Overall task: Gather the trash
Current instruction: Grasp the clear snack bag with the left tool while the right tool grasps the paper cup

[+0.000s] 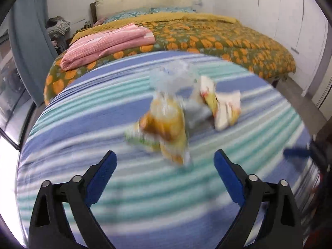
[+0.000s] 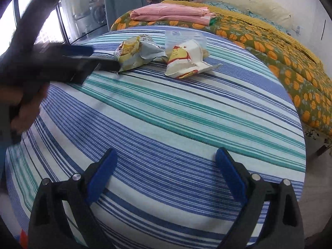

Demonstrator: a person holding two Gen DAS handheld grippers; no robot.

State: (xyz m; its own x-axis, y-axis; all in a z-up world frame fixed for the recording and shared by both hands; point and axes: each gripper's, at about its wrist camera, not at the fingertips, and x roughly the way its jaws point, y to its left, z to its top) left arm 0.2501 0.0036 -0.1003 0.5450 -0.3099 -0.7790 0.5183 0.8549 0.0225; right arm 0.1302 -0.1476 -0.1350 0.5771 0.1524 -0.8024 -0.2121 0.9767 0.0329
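The left gripper (image 1: 165, 159) has its jaws spread wide and empty, just short of the yellow snack wrapper (image 1: 166, 124) lying mid-way across the striped cloth (image 1: 83, 124). The right gripper (image 2: 166, 159) is likewise wide and empty, well back from the trash. The likely trouble is a poor pinch: the wrapper is thin and crumpled, so the jaws may catch cloth with it, or nudge it into the white-and-yellow wrapper (image 2: 186, 62) just beside it. The clear plastic sheet (image 2: 182, 36) behind could be overlooked. The left wrist view is smeared (wrapper outlines are uncertain there); the right wrist view is sharp and shows the left gripper's tip right at the yellow wrapper's edge, plus the hand (image 2: 25, 108) holding it.
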